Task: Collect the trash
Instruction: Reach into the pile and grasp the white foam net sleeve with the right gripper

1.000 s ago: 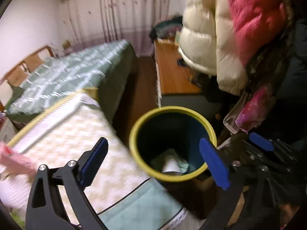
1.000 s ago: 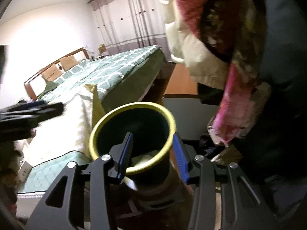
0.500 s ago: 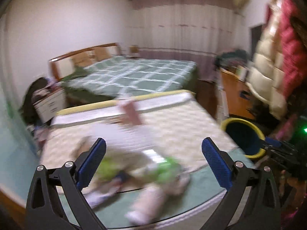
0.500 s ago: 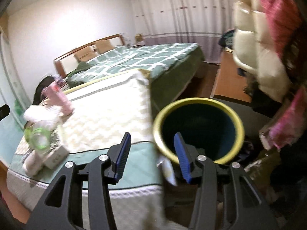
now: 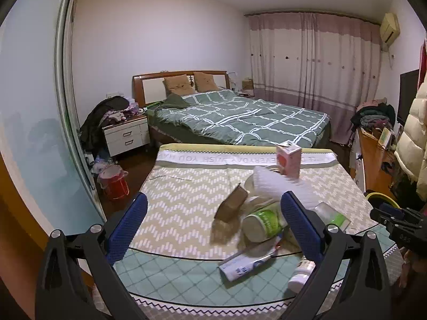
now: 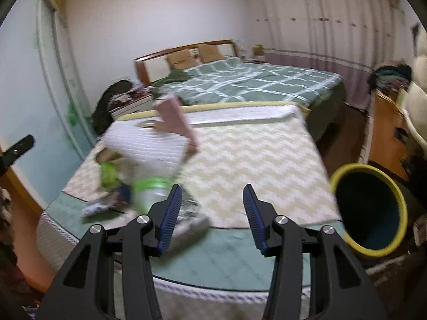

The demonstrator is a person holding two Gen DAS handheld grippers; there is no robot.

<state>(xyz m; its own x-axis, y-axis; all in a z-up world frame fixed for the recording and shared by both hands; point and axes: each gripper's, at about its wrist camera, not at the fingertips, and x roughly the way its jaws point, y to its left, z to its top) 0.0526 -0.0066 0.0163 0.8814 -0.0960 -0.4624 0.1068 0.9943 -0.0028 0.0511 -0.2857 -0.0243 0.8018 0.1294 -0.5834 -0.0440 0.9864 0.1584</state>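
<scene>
A pile of trash lies on the round table (image 5: pixel 181 272): a brown carton (image 5: pixel 231 204), a green-labelled cup (image 5: pixel 263 225), a white tube (image 5: pixel 246 265), a pink carton (image 5: pixel 288 160) and a white corrugated sheet (image 5: pixel 277 184). My left gripper (image 5: pixel 212 228) is open and empty, just before the pile. My right gripper (image 6: pixel 212 214) is open and empty over the table's near edge, with the pile (image 6: pixel 138 157) blurred to its left. The yellow-rimmed bin (image 6: pixel 369 210) stands to the right of the table; its rim also shows in the left wrist view (image 5: pixel 380 197).
A bed with a green checked quilt (image 5: pixel 240 120) stands behind the table. A white nightstand (image 5: pixel 125 133) and a red pot (image 5: pixel 114 185) are at the left. A wooden desk (image 5: pixel 373 157) and hanging jackets (image 5: pixel 412 133) are at the right.
Both grippers swung left, away from the bin, toward the table. The right jaws have opened wider. The trash pile has come into view before both.
</scene>
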